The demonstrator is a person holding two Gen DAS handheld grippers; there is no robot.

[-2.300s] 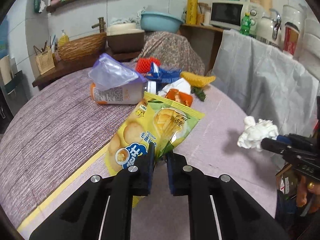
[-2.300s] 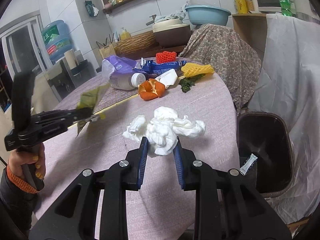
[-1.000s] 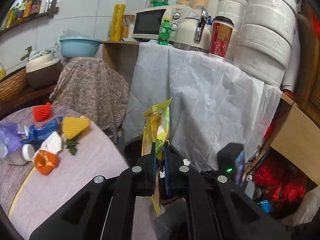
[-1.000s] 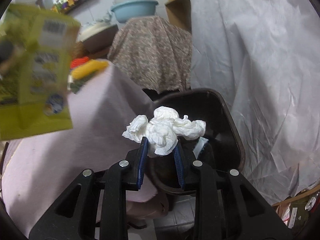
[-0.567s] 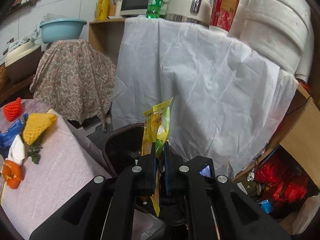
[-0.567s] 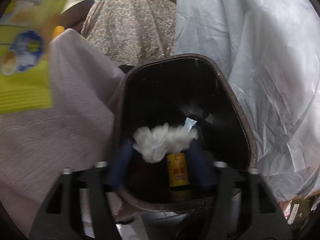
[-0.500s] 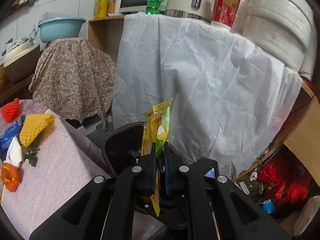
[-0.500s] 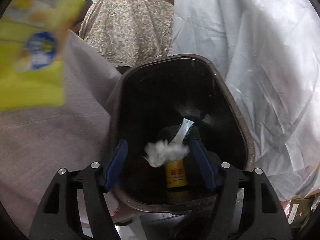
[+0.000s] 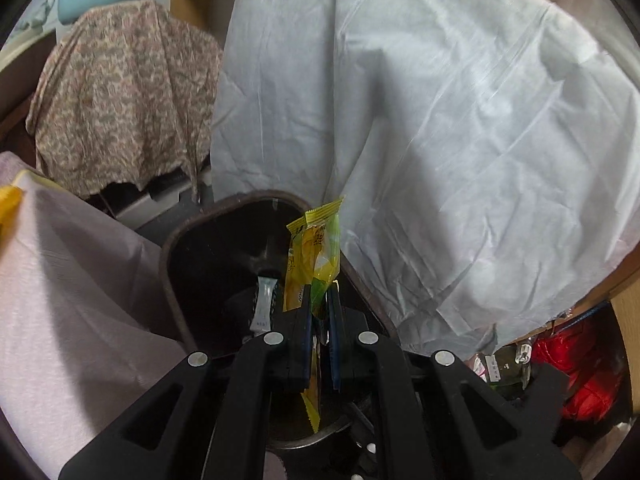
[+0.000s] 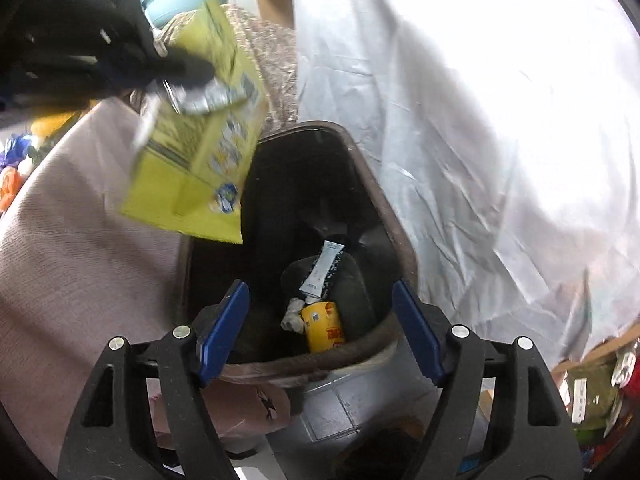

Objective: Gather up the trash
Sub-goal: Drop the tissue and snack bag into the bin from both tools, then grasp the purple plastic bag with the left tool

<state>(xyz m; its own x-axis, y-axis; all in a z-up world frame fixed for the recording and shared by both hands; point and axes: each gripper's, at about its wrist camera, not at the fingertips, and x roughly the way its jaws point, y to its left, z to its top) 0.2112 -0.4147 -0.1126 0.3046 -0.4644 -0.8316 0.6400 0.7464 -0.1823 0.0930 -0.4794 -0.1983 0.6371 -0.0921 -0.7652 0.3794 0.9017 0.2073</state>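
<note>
My left gripper (image 9: 319,310) is shut on a yellow-green snack bag (image 9: 316,256), held edge-on above the dark trash bin (image 9: 176,236). From the right wrist view that snack bag (image 10: 200,168) hangs over the bin's left rim, pinched by the blurred left gripper (image 10: 160,64). My right gripper (image 10: 320,328) hovers over the bin (image 10: 384,208), its jaws still opening with nothing between them. The white tissue wad (image 10: 294,314) lies at the bottom of the bin beside a yellow can (image 10: 322,326) and a small white sachet (image 10: 324,268).
The pinkish tablecloth (image 9: 60,280) of the table borders the bin on the left, with more trash (image 10: 12,168) at its far edge. A white sheet (image 9: 440,140) hangs behind and right of the bin. A patterned cloth (image 9: 120,100) covers something behind. Red bags (image 9: 580,368) lie at the lower right.
The right gripper opened and the tissue dropped into the bin. The left gripper carried the snack bag from the table side down over the bin.
</note>
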